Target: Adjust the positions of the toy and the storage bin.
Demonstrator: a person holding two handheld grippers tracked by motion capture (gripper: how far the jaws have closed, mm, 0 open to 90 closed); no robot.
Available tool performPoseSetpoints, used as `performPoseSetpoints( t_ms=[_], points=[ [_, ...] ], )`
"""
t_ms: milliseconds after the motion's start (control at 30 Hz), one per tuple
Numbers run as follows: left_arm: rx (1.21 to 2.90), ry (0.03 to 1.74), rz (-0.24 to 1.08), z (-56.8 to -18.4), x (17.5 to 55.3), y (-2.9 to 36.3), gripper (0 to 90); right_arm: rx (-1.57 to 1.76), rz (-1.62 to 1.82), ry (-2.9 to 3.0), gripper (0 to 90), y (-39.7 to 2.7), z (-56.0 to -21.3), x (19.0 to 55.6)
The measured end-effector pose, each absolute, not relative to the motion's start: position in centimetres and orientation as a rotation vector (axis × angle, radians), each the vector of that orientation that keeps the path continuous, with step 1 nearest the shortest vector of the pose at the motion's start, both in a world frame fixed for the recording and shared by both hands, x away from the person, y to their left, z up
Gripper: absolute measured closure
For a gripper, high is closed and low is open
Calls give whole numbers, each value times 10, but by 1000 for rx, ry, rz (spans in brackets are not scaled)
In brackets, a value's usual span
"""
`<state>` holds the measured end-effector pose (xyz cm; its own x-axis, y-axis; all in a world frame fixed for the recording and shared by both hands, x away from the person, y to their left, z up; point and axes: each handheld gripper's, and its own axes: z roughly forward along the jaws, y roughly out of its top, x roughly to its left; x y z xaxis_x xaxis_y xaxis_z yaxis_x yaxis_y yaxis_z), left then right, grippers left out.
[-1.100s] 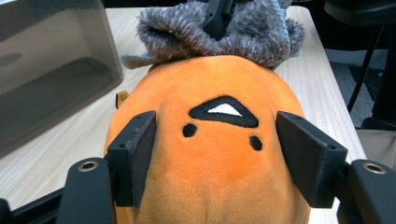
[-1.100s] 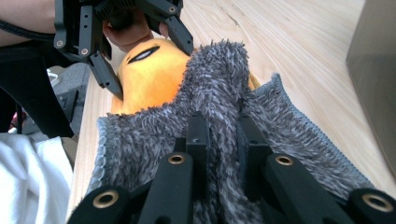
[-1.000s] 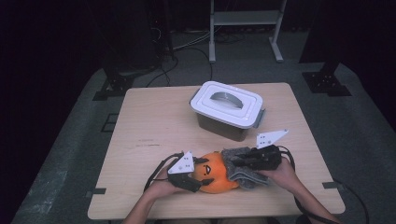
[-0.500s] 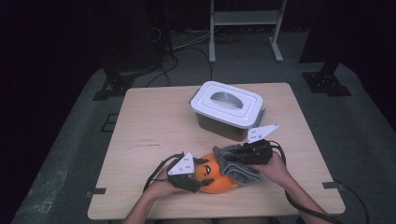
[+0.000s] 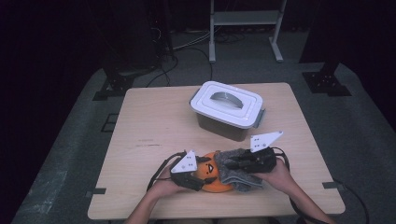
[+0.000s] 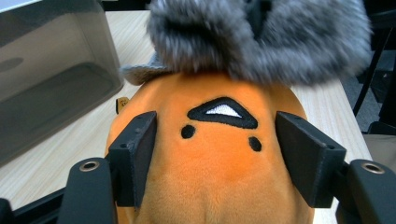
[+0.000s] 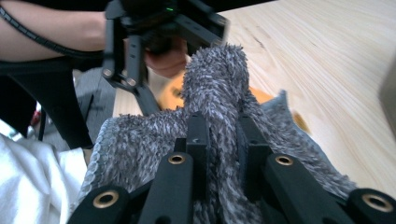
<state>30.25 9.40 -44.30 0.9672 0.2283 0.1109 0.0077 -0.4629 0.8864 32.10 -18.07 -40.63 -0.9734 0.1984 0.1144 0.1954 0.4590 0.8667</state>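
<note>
Orange plush toy (image 5: pixel 212 175) and grey fuzzy cloth (image 5: pixel 233 167) at the near desk (image 5: pixel 154 126) edge, both soft and light.

Left claw (image 6: pixel 219 154) straddles the plush, pads at its flanks; right claw (image 7: pixel 219 154) is pinched tight on a cloth fold lying on the plush's right side. Plush squashes, so grip mid-body; cloth is limp and drapes, take a bunched fold. Lidded bin (image 5: pixel 227 109) sits well behind, nothing blocking.

Fuzzy grey cloth (image 7: pixel 219 88), orange plush toy (image 6: pixel 215 163).
</note>
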Motion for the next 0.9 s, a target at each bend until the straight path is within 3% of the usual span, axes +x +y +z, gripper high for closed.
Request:
performPoseSetpoints(
  t_ms=[133,267,700,767,900],
  points=[
    [2037,172,250,-442,304,96,287,349,1567,2687,781,-177,-407,322],
    [2027,176,239,-439,304,98,202,391,1588,2687,782,-183,-413,323],
    [2013,244,209,-436,309,115,132,433,1576,2668,782,-193,-416,328],
    [2016,245,202,-437,310,114,164,448,1578,2666,782,-196,-416,329],
    [2029,264,200,-439,309,108,309,451,1614,2647,783,-196,-411,326]
  ],
)
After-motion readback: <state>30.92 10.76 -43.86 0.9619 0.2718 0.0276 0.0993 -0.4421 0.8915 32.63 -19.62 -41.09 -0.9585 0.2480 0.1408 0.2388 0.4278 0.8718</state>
